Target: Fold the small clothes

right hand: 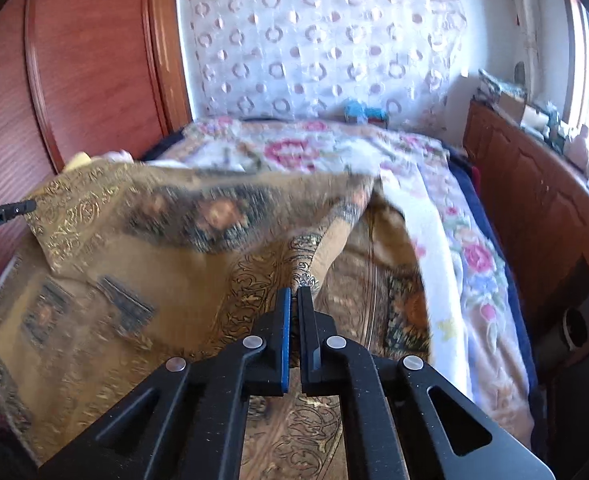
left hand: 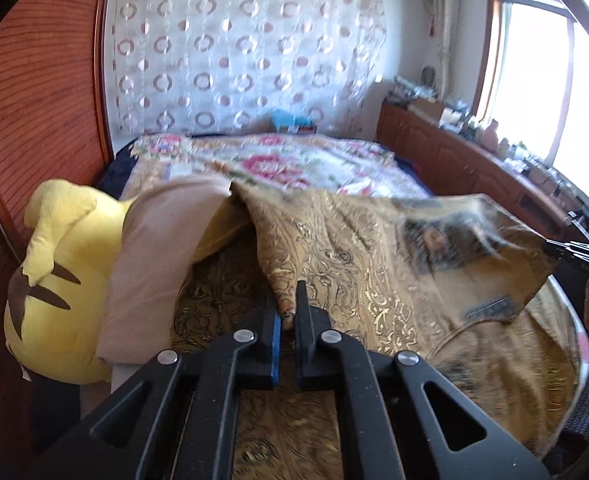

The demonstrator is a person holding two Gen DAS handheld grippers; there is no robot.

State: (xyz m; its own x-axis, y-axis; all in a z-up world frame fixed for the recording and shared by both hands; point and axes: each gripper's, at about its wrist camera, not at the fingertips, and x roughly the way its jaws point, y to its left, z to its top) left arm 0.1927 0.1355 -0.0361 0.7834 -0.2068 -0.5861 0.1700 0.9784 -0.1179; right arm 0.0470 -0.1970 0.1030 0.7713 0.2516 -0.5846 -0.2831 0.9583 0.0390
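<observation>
A gold-brown patterned cloth (left hand: 374, 248) with dark ornaments is held up over the near end of the bed. My left gripper (left hand: 288, 312) is shut on one corner of it. My right gripper (right hand: 294, 300) is shut on another corner of the cloth (right hand: 166, 232). The cloth hangs stretched between the two grippers and is blurred by motion. The right gripper shows at the right edge of the left wrist view (left hand: 574, 252), and the left gripper shows at the left edge of the right wrist view (right hand: 2, 216). More gold patterned fabric (left hand: 494, 360) lies under it.
A bed with a floral quilt (left hand: 294, 160) stretches ahead. A yellow plush toy (left hand: 54, 280) and a beige pillow (left hand: 154, 260) lie at the left. A red-brown wardrobe (right hand: 94, 60) stands at the left. A wooden cabinet (right hand: 534, 200) with clutter runs along the right under a window.
</observation>
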